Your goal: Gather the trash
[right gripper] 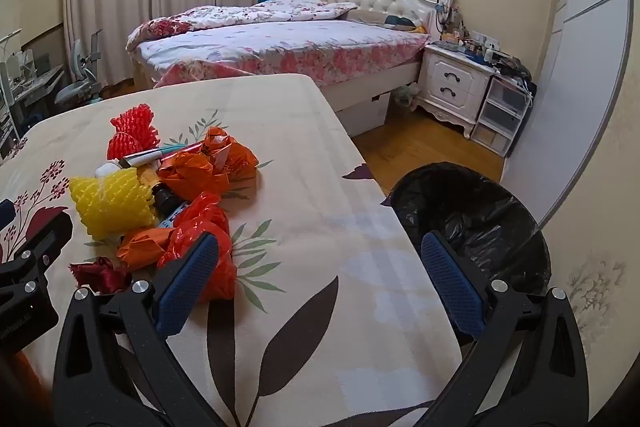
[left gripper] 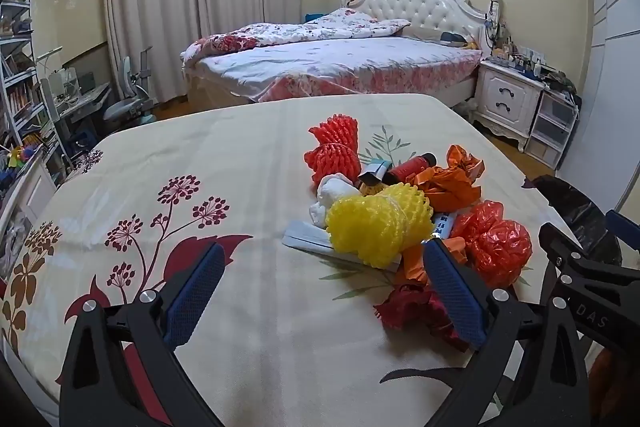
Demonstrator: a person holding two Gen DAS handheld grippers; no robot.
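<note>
Nothing gripped yet: left hand-held gripper [left gripper: 326,281] and right hand-held gripper [right gripper: 320,277] both spread empty. Best start with yellow foam net [left gripper: 376,227]; bin [right gripper: 472,219] sits beside table [right gripper: 320,167].

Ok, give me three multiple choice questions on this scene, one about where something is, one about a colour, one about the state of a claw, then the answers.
1. Where is the bin with the black liner?
A. on the bed
B. on the floor off the right edge of the table
C. under the nightstand

2. What colour is the foam net at the near side of the trash pile?
A. yellow
B. green
C. white

3. How does the left claw stand?
A. shut on a bag
B. shut on nothing
C. open and holding nothing

Answers:
1 B, the right wrist view shows it standing beside the table edge.
2 A, it is bright yellow in both views.
3 C, its blue pads are wide apart with only cloth between them.
</note>
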